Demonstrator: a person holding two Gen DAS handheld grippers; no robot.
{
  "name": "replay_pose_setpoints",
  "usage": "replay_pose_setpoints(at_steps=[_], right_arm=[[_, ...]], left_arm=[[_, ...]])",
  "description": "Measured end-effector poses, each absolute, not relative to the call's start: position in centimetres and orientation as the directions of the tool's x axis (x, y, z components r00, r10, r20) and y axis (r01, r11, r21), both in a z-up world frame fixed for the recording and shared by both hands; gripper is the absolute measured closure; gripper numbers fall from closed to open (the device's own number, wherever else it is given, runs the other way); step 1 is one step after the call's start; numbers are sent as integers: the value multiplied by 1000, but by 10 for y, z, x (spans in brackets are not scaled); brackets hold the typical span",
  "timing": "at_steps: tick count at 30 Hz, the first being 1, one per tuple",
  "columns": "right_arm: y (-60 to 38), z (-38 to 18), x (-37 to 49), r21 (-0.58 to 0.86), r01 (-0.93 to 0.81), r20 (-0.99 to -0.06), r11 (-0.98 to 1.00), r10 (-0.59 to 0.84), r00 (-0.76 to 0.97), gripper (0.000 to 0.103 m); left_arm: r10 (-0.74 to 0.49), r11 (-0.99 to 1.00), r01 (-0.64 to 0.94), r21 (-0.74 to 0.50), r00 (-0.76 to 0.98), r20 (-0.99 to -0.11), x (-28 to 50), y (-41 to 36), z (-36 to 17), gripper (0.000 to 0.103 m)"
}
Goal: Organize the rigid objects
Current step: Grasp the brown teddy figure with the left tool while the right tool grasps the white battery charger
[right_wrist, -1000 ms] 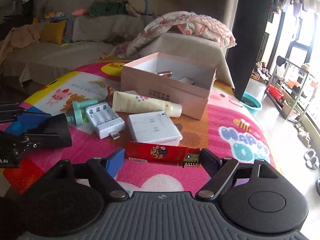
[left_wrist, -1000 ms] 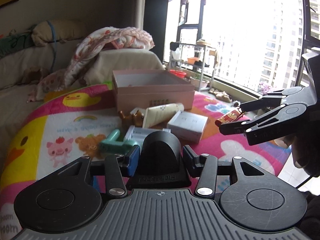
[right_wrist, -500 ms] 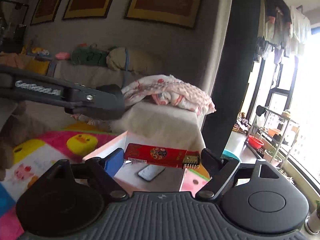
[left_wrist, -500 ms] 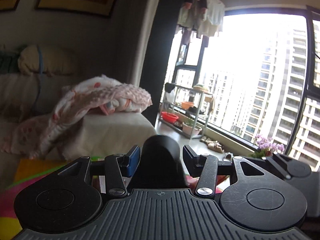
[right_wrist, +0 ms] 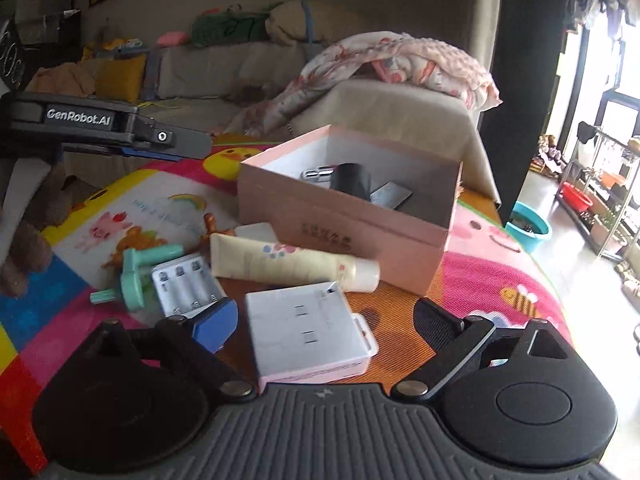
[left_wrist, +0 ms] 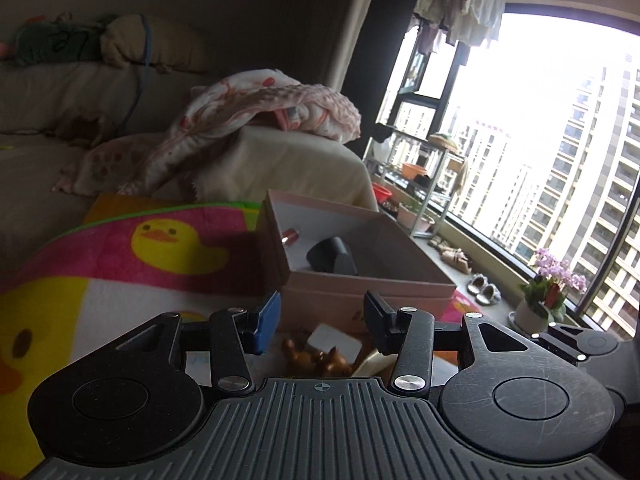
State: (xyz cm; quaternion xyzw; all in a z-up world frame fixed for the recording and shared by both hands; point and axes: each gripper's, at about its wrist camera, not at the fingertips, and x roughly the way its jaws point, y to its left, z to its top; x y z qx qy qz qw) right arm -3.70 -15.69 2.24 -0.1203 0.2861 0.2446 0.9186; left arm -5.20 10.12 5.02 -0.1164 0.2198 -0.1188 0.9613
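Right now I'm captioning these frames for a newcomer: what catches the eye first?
The open pink box at mid-mat, already holding a black object and a phone. In front of it lie a cream tube and a white case, framed by the empty, open right gripper.

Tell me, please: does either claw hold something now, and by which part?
Nothing is held. The left claw and the right claw are both open and empty; the right one's jaws have just been opening.

pink box (right_wrist: 344,232): open, holds black speaker (right_wrist: 351,181), phone (right_wrist: 390,195) | white case (right_wrist: 308,330), cream tube (right_wrist: 288,264), possibly battery charger (right_wrist: 186,284): lying outside on mat
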Motion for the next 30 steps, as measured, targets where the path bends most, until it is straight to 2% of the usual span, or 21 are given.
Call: replay_pose_setpoints(at_steps=[3,6,11,14,15,18,21,26,30], right_arm=[[-140,19,-48,-67,-550,-591,833,411,694,10],[-115,13,-64,-129,-592,-592,795,417,690,24],[-82,10,-79,-232,-663,-560,712,459,690,24],[-68,8,-64,-245,-661,-581,709,439,686,24],[-66,7,-57,-234,-663,-592,711,437,677,27],[-64,2,-43,-157,-673,-651,723,436,621,47],[-71,0,-58,-148,-679,-643,719,452,618,54],[-96,-4,-88,-207,-655,-636,727,409,655,55],[-131,-3,-96,-202,-590,-636,782,353,686,55]], left_arm=[[-190,967,96,-235,888,-419,-75,108,47,52],[-153,964,33,-263,880,-450,-90,121,44,52],[-170,961,33,-274,854,-493,-103,127,34,52],[-168,963,28,-268,842,-513,-105,125,31,52],[-167,962,26,-270,840,-515,-105,125,30,52],[-167,962,24,-273,839,-517,-105,124,28,52],[-188,962,54,-267,840,-509,-104,119,28,52],[-254,964,174,-200,826,-503,-99,91,31,52],[-254,967,222,-125,820,-513,-88,67,31,52]])
